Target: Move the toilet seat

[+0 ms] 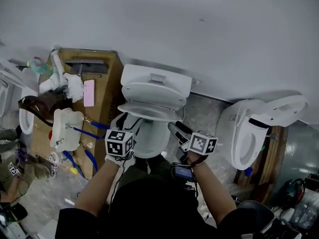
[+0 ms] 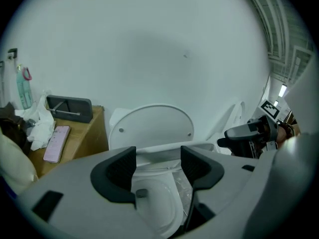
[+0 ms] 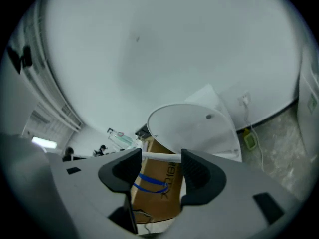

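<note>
The toilet seat (image 1: 149,114) sits in the middle of the room, between the cardboard box (image 1: 104,98) on the left and a second toilet (image 1: 254,133) on the right. It looks partly raised, with its rim below the upright lid (image 2: 152,126) and above the bowl (image 2: 157,203).

The left gripper (image 2: 158,161) is spread wide at the near side with nothing between its jaws. The right gripper (image 3: 159,167) is spread too. The seat's thin white edge runs across the gap at its jaw tips but is not pinched.

My worry is that nothing has a firm hold on the seat. If a jaw is only propping that rim, the smooth plastic could slide off it and the seat could bang down on the bowl. If the jaws close from this angle, they may nip only the very edge and lose it.

I cannot tell whether the right jaws touch the rim or just sit in front of it. The hinges are out of sight behind the lid. From above, the marker cubes and the person's arms cover the near part of the bowl.
</note>
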A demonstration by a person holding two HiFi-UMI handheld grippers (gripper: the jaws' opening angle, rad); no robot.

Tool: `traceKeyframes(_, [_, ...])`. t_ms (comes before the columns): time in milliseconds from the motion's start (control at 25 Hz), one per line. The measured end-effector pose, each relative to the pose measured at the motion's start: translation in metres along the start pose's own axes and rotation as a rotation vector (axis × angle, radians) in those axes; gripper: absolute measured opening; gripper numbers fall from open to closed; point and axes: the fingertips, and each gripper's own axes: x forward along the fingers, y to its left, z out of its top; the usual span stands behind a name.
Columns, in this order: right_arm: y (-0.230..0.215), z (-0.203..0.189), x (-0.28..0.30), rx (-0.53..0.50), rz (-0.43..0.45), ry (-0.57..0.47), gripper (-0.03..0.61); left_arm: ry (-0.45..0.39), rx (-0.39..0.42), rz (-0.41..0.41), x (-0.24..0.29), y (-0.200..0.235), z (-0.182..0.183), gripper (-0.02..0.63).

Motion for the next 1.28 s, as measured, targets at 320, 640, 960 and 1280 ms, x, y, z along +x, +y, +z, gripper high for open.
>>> traceKeyframes(320, [-0.007, 0.028, 0.017, -0.593, -0.323, 0.006, 0.273, -0.019, 0.013, 0.021, 0.018, 0.004, 0.026, 0.284])
traceKeyframes(640, [-0.021, 0.053, 0.037, -0.632, -0.407, -0.017, 0.272, -0.026, 0.033, 0.039, 0.038, 0.010, 0.051, 0.284])
traceKeyframes(960, [-0.031, 0.081, 0.048, -0.619, -0.426, -0.026, 0.272, -0.040, 0.016, 0.062, 0.059, 0.018, 0.073, 0.284])
traceKeyframes(1280, [-0.038, 0.103, 0.057, -0.622, -0.437, -0.026, 0.273, -0.034, 0.023, 0.073, 0.077, 0.023, 0.091, 0.284])
